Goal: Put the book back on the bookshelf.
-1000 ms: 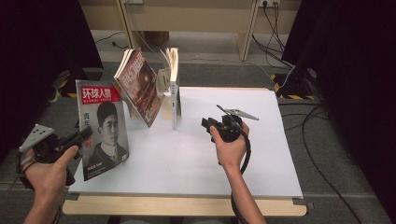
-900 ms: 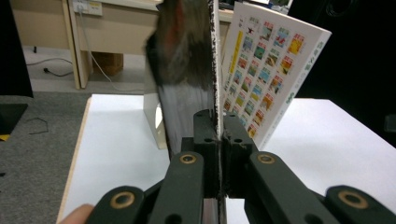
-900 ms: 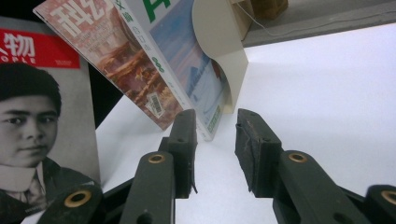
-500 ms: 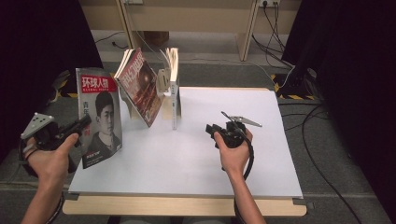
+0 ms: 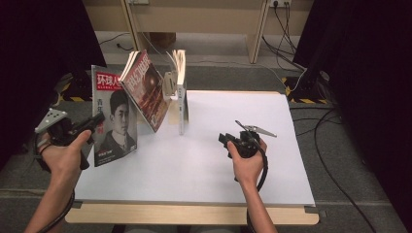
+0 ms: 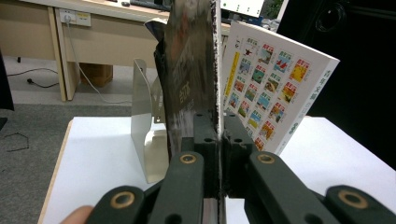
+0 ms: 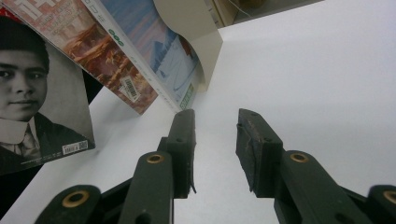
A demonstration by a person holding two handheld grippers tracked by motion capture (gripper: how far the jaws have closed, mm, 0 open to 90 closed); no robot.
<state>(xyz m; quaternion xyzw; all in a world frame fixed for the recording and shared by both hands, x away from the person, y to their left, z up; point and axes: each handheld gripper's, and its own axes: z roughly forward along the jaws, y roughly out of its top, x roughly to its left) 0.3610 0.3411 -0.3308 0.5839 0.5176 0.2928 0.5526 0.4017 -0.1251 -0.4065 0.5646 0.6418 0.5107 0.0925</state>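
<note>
Paper: glossy magazine with a black-and-white portrait and a red title band, held upright at the left edge of the table.
Magazine edge: in my left gripper view I see it edge-on; the cover is too dark and steep to read there.
Grip: my left gripper has its jaws pressed together on the magazine's lower left edge; the pads hide the pinched strip.
Left hand: my left hand wraps the handle, just off the table's left side.
Cut off: in my right gripper view the magazine is cropped at the left and top, so the title is out of frame.
Next book: a reddish-brown one leans just right of the magazine; whether they touch I cannot tell.
Bookend: a metal bookend stands behind the leaning book, mostly covered by it.
White book: a book stands upright right of the bookend; its back cover with small coloured pictures faces my left gripper view.
Right tool: my right gripper sits low over the bare white table top, jaws spread with nothing between them.
Right hand: my right hand covers most of that gripper's body.
</note>
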